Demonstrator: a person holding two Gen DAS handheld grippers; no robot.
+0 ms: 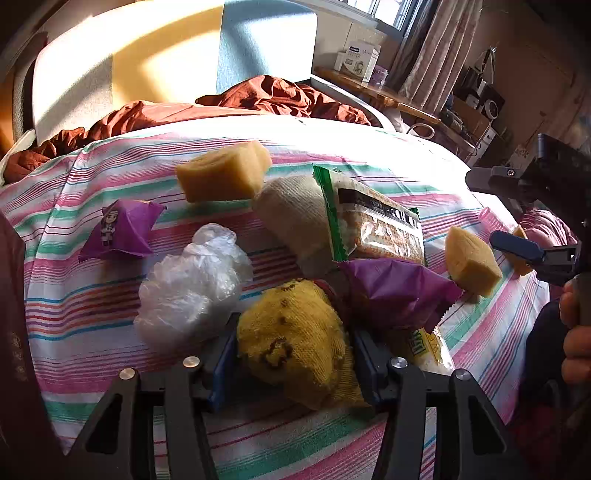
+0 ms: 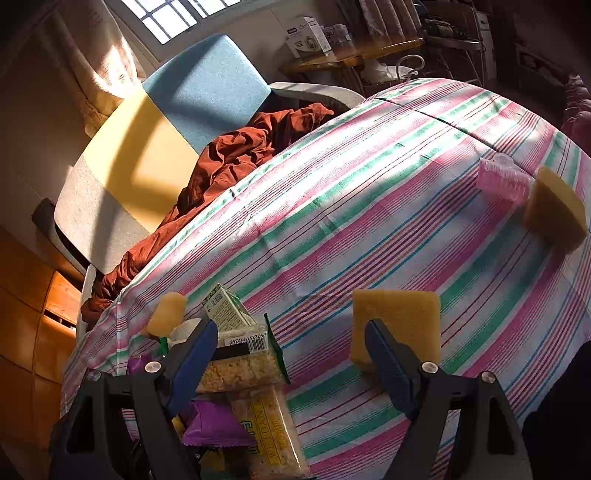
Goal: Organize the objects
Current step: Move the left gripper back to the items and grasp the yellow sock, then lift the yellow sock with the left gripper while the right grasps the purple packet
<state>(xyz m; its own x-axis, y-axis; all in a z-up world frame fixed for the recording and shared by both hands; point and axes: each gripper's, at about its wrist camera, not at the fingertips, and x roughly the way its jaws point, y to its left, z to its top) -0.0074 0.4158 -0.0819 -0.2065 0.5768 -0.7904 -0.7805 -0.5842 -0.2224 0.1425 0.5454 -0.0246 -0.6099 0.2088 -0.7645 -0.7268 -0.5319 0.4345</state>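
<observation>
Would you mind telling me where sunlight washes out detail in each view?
Left wrist: the far sheet behind the sponge is blown out white. Right wrist: glare bleaches the sheet's middle stripes and the window; the gripper sits in shade.

The left wrist view sits low and close over the striped bed (image 1: 110, 295), facing the headboard at upper left; the right wrist view looks across it from farther right; both share the central sponge (image 1: 471, 264), lower centre there
</observation>
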